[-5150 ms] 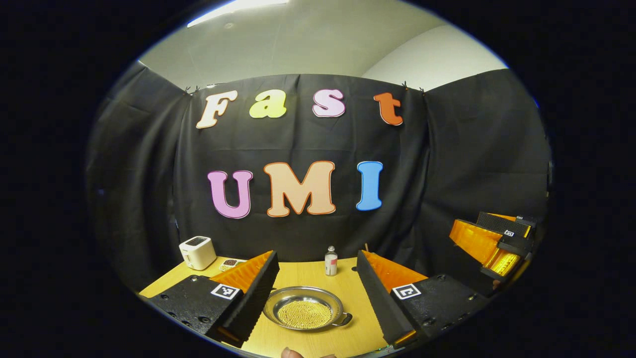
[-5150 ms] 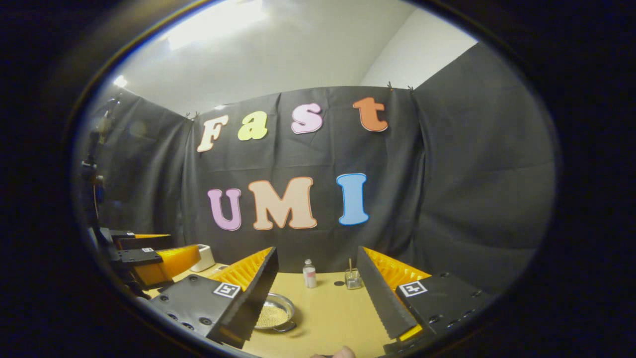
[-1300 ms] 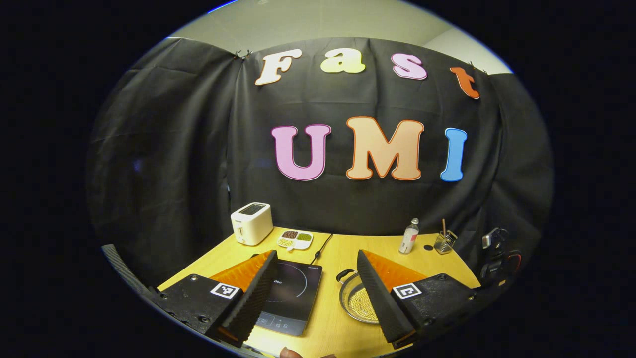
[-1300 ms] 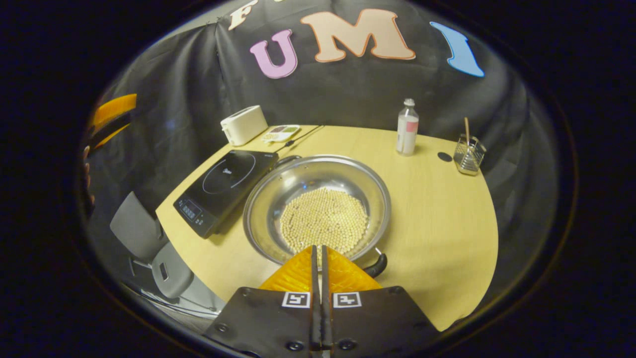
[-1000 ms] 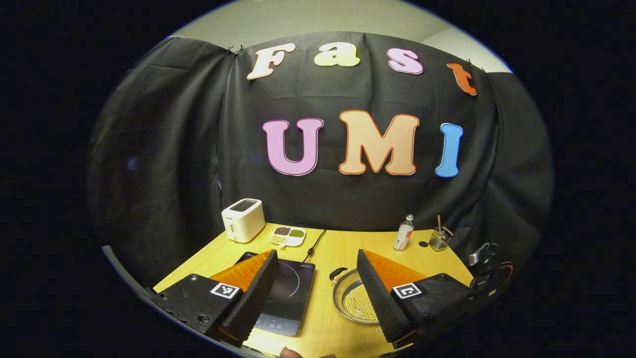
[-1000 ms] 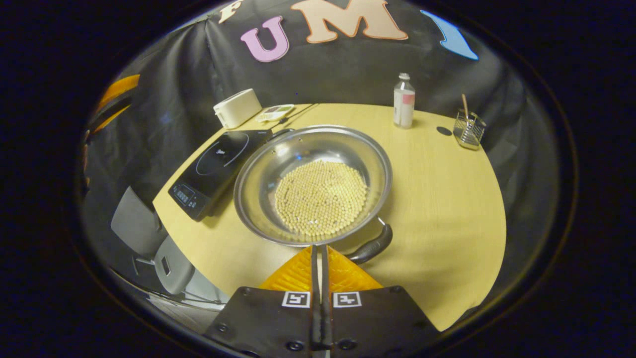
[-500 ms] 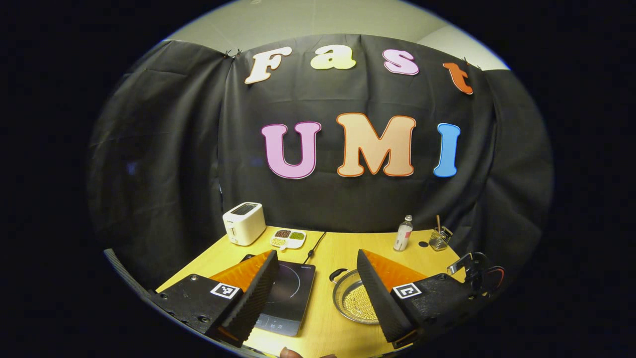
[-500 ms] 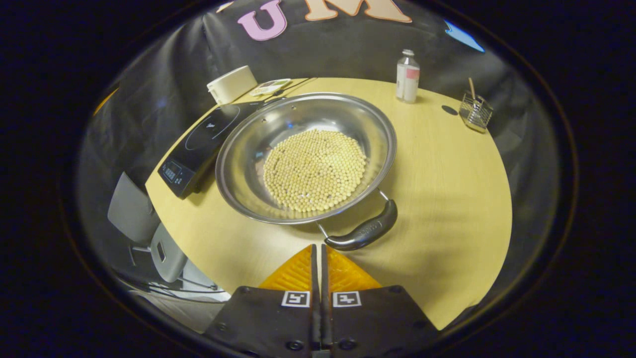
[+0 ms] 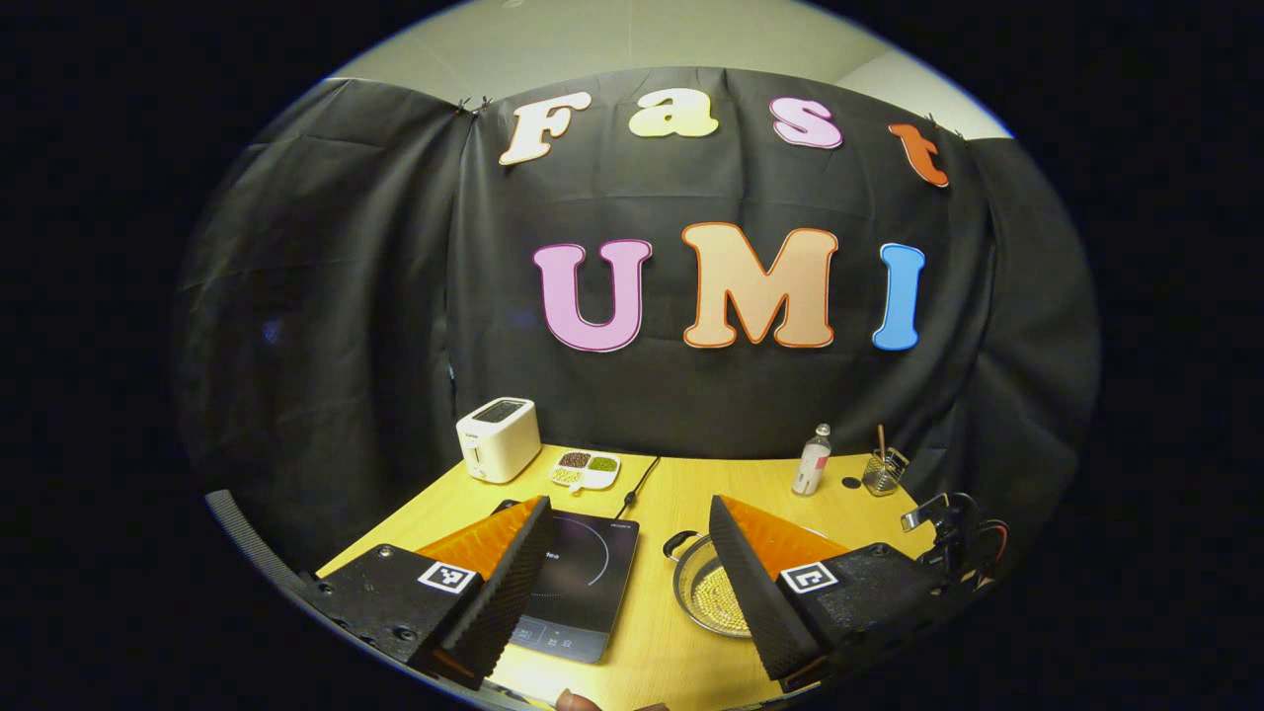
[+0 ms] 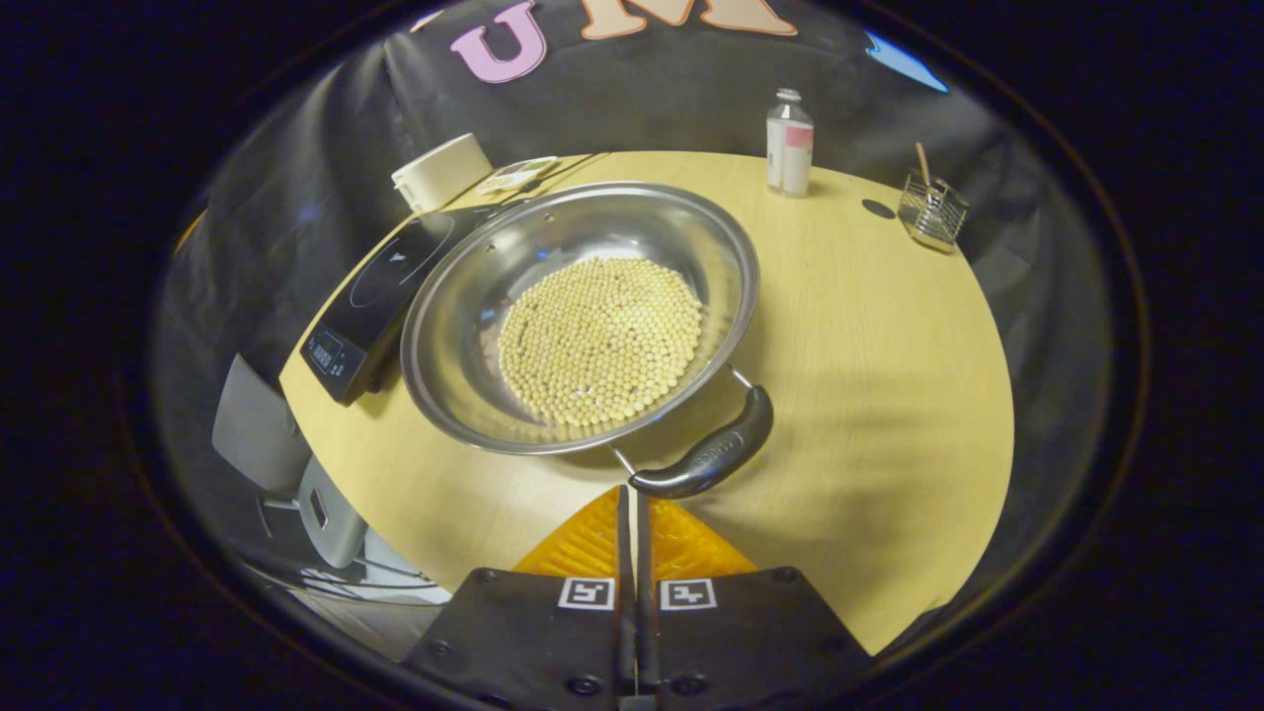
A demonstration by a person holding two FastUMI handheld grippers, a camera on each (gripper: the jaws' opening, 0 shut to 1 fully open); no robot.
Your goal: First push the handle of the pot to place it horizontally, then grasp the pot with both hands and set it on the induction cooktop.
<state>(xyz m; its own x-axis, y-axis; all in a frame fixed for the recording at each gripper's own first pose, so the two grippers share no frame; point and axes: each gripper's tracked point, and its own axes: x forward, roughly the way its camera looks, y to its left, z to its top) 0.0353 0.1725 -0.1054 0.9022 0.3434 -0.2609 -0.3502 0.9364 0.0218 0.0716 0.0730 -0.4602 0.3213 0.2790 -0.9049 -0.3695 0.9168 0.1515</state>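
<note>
Since half a second ago the pot (image 10: 581, 316) has turned a little, its near handle (image 10: 705, 458) swinging left ahead of my right tool (image 10: 632, 504), whose fingers are pressed together. I hold the left tool (image 9: 624, 563) spread wide above the bench (image 10: 869, 375). Pushing is underway; the pot sits just beside the induction cooktop (image 10: 380, 281), the two-handed lift not yet done.

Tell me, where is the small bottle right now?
In the right gripper view, the bottle stands at the table's far edge, beyond the pot, left of the wire holder.

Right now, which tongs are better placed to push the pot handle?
Right. The right tongs, closed, sit just below the near handle of the pot; the left tongs hang open, farther back.
</note>
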